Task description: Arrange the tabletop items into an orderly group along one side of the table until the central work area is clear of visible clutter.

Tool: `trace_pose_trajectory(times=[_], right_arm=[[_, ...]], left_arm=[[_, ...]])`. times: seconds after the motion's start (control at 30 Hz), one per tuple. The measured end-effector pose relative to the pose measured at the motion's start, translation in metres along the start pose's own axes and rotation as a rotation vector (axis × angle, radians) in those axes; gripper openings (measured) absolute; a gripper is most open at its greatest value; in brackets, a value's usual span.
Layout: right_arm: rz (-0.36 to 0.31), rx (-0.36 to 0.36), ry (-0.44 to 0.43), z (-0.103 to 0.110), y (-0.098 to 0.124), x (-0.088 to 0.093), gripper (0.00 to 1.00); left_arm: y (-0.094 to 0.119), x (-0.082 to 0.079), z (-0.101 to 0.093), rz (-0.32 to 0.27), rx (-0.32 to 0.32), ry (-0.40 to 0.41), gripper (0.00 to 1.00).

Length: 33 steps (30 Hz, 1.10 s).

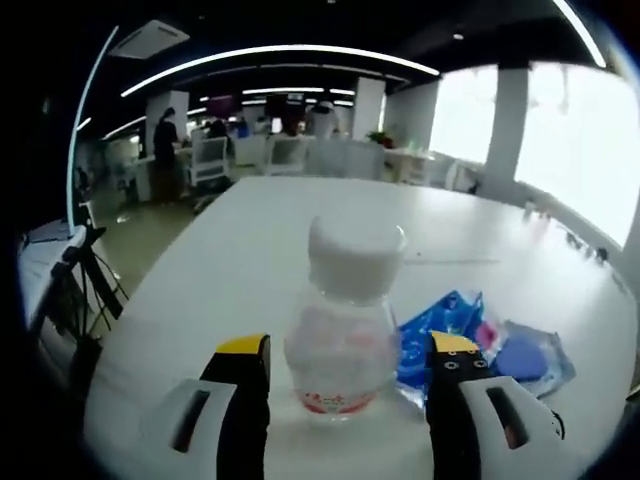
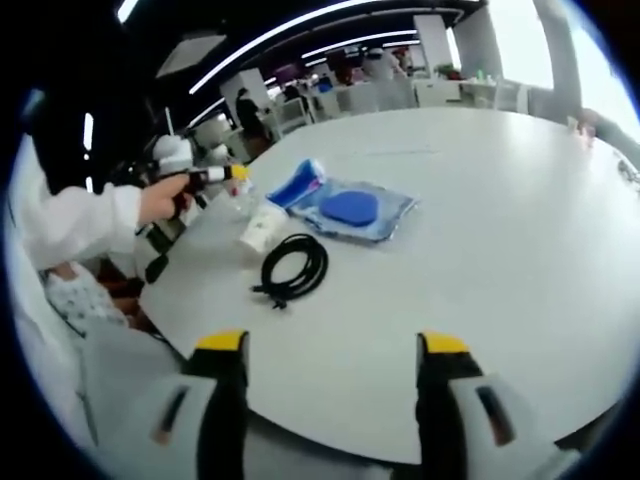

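In the right gripper view, the person's left hand (image 2: 160, 200) reaches out from a white sleeve (image 2: 70, 225) at the left edge of the desk (image 2: 480, 240), holding the left gripper (image 2: 236, 173) roughly level over the desk's rim, pointed toward the items. The right gripper (image 2: 332, 345) hangs above the near part of the desk, its two yellow-tipped fingers (image 2: 222, 342) spread wide with nothing between them; bare white desk shows in the gap.

In the left gripper view, the left gripper (image 1: 349, 348) has its fingers (image 1: 243, 346) standing wide apart on either side of a small clear bottle (image 1: 342, 335) with a white cap (image 1: 355, 250). The bottle stands upright on the desk in the gap; whether either finger touches it cannot be told, and daylight shows on both sides of its body. Just beyond the bottle to the right lies a blue packet (image 1: 440, 325) and a clear pouch (image 1: 525, 360) with a round blue thing inside.

The right gripper view adds what the other lacks: a coiled black cable (image 2: 293, 268) lying on the desk near the pouch (image 2: 352, 208), and a white tube-like item (image 2: 264, 225) lying on its side between the cable and the left gripper. The pouch, blue packet (image 2: 300, 182), tube and cable sit close together near the desk's left edge, while the broad middle and right of the desk are bare. Office desks and people show in the background.
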State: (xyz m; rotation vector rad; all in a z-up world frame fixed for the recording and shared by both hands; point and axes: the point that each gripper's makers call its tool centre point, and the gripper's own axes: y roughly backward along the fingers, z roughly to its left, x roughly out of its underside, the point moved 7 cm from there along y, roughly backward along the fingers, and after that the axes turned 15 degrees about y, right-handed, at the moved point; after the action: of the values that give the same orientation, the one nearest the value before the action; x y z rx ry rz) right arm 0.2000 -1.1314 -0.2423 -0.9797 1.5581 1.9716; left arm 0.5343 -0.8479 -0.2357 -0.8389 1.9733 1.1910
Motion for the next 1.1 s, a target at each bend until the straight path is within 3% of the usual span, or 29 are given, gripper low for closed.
trace_pose_trajectory(times=[0.17, 0.33, 0.83, 1.1], right_arm=[[-0.010, -0.010, 0.003, 0.004, -0.003, -0.003, 0.66], [-0.020, -0.015, 0.011, 0.005, -0.002, -0.006, 0.66], [-0.049, -0.016, 0.022, 0.008, 0.008, -0.005, 0.66], [-0.071, -0.012, 0.032, 0.004, 0.014, -0.005, 0.66]], left_arm=[[0.001, 0.002, 0.001, 0.020, -0.004, 0.001, 0.83], [0.008, 0.002, 0.001, 0.026, 0.003, 0.006, 0.88], [0.039, 0.003, 0.001, 0.036, 0.028, -0.010, 0.89], [0.065, 0.010, -0.004, 0.043, 0.056, -0.002, 0.90]])
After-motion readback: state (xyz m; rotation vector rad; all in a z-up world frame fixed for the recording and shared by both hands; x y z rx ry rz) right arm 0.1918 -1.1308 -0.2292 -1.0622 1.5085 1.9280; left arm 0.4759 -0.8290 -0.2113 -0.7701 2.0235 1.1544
